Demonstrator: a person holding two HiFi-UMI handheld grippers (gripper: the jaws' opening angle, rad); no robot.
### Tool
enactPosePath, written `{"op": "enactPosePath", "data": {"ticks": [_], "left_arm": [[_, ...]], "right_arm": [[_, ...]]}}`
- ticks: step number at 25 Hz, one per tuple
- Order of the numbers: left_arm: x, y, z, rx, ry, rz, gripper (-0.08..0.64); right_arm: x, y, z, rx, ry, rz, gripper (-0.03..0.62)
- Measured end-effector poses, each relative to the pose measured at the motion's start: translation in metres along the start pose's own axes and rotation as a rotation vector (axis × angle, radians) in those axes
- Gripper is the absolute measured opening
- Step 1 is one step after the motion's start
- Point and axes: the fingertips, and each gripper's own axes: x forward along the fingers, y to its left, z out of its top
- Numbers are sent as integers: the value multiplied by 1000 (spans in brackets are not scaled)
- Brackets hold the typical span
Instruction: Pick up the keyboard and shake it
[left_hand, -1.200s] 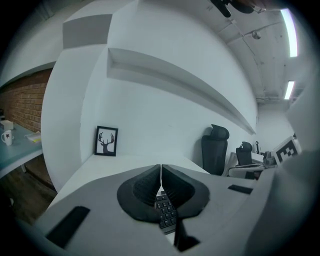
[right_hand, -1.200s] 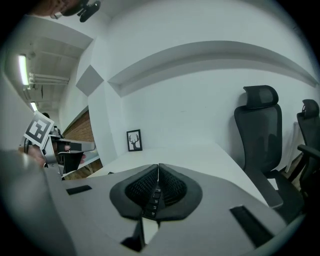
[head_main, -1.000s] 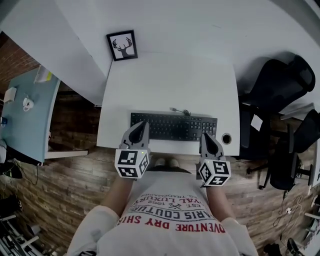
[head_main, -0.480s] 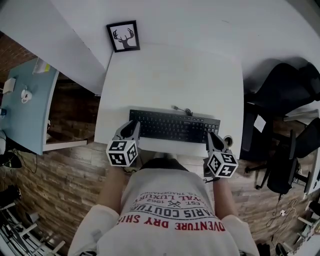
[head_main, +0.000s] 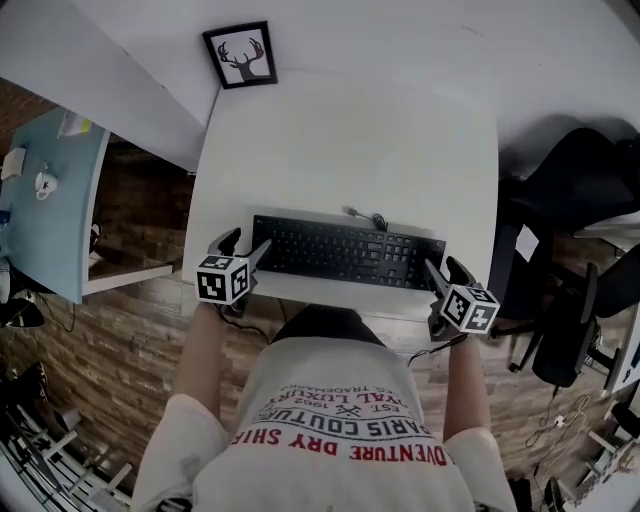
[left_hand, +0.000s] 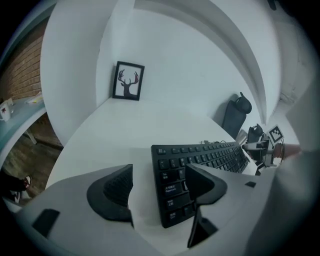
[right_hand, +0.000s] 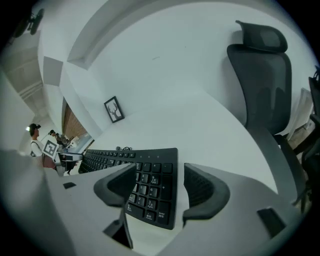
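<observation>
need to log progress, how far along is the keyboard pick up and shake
Done: left tool and right tool are at the two ends of the keyboard, and their jaws have just been opening. In hand: each end lies between open jaws, pads not pressing. Left: close, lift it off the desk where it lies flat, then shake.

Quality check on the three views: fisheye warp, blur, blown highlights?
Head view: strong fisheye, desk edges bow; sharp, flat dim light, no glare. Left gripper view: dark vignetted corners, keyboard keys sharp. Right gripper view: same vignette, chair bent by the lens.
</observation>
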Motion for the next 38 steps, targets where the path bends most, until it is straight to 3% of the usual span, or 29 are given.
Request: {"op": "enactPosePath", "data": {"ticks": [8,11,15,22,28,38], "left_arm": [[15,0,-5,-5,69,-128,318],[18,-3,-6,-24,77,-192,313],[21,-11,-7,-61,88,-275,240],[27,-15,-8,-92,110,-353,232],[26,-17,-7,-99,116,-365,227],[15,-21,-4,-71,58,-348,219]], "right_arm": [[24,7,-14,14,159,191,302],[30,6,-15,34,180,204,302],[30,6,-16,39,206,250,299],[31,6,-17,39,222,264,290],[33,6,-13,43,154,231,288],[25,7,-13,18,132,249,269]]}}
